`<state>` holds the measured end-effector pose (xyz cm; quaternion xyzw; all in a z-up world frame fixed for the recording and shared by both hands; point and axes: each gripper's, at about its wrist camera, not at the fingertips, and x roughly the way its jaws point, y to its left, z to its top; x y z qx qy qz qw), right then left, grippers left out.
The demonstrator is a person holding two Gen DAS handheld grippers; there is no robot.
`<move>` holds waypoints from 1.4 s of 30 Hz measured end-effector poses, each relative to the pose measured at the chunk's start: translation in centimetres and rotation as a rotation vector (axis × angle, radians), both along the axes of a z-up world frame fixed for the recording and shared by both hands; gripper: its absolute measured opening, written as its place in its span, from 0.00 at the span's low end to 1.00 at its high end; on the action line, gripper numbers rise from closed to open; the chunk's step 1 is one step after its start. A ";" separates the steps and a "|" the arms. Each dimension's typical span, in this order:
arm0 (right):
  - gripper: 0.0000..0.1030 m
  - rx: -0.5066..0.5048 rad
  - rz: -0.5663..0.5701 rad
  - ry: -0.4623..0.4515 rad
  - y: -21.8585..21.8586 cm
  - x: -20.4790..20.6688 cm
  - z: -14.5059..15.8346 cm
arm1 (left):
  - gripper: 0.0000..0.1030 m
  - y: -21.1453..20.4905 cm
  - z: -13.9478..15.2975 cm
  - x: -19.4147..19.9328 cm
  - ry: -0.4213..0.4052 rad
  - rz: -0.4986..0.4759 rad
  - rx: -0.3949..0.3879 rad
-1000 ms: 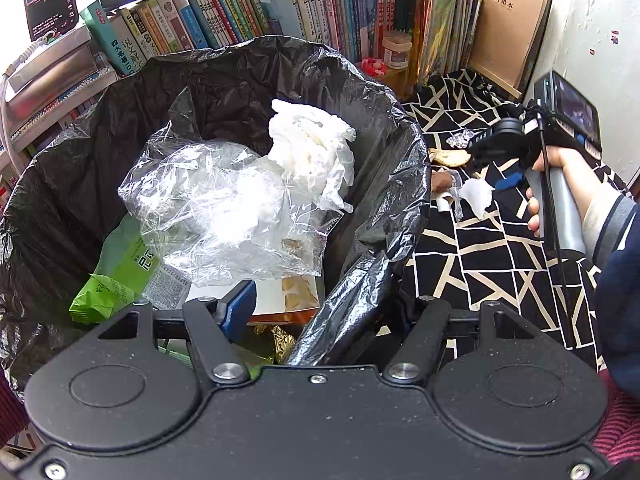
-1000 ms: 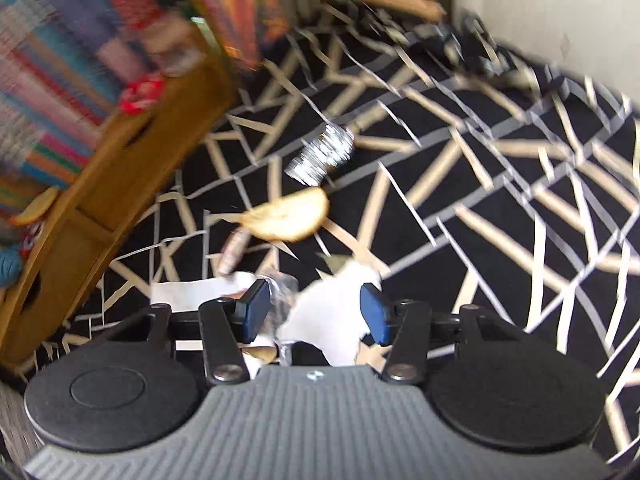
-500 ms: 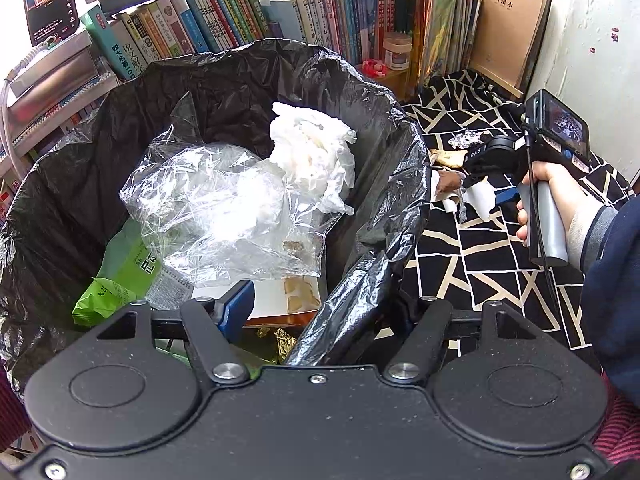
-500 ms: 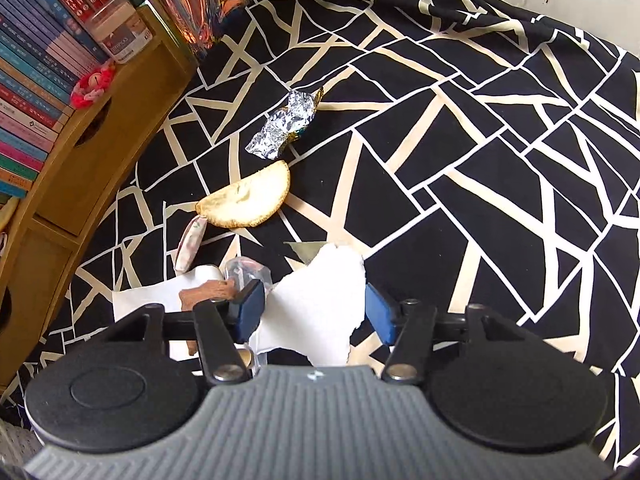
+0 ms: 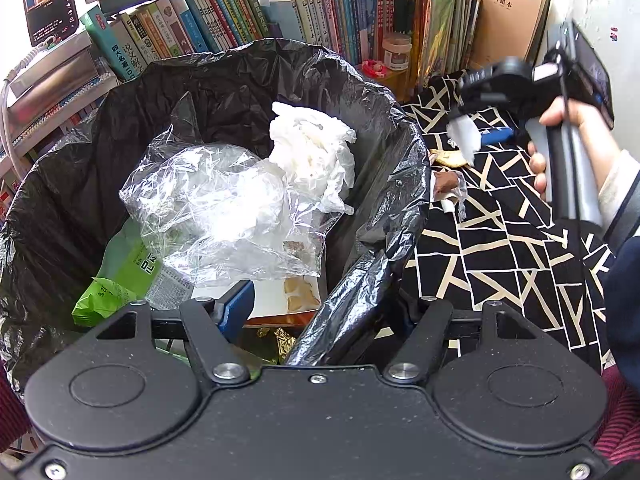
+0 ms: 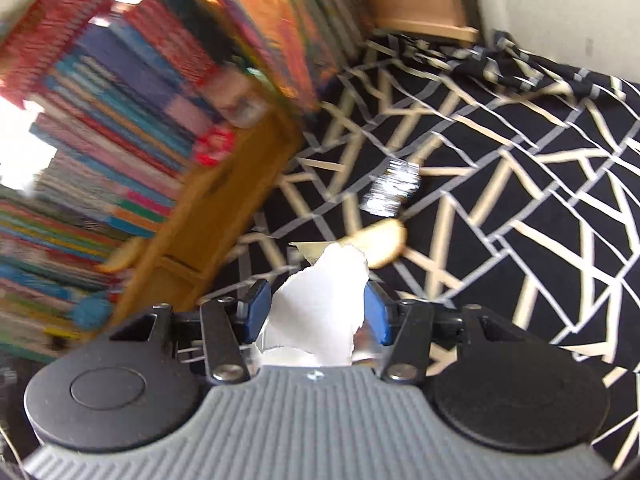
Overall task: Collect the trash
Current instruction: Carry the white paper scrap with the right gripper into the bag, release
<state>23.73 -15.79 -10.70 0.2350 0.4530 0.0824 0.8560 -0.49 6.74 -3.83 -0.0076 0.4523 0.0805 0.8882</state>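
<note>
A black trash bag point(image 5: 240, 92) stands wide open with clear plastic film point(image 5: 224, 208), a white crumpled tissue point(image 5: 312, 148) and a green packet point(image 5: 120, 280) inside. My left gripper point(image 5: 320, 308) is shut on the bag's near rim. My right gripper point(image 6: 316, 308), jaws closing, grips a torn white paper scrap point(image 6: 324, 280) and holds it above the cloth; the left wrist view shows this gripper point(image 5: 476, 132) and the scrap point(image 5: 464, 136) to the right of the bag. On the cloth lie a foil wad point(image 6: 392, 192), a flat yellowish piece point(image 6: 384, 244) and a brown bit in clear wrap point(image 5: 446, 182).
A black cloth with beige lines point(image 5: 500, 248) covers the surface to the right of the bag. Rows of books point(image 5: 240, 20) and a low wooden shelf point(image 6: 224, 200) stand behind. A white wall point(image 5: 592, 8) closes the far right. A person's hand and sleeve point(image 5: 580, 152) hold the right gripper.
The right gripper closed on the white paper scrap and rose with it off the cloth, tilting up toward the books. The left gripper and the bag stayed put.
</note>
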 end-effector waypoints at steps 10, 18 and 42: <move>0.55 0.160 0.372 -0.301 6.3 -5.3 9.3 | 0.64 0.0 0.0 0.0 0.000 0.000 0.000; 0.59 0.260 0.670 -0.469 9.6 -9.9 12.8 | 0.64 0.0 0.0 0.0 0.000 0.000 0.000; 0.99 0.087 0.731 -0.494 11.9 -12.2 11.5 | 0.64 0.0 -0.1 0.0 0.001 0.000 0.002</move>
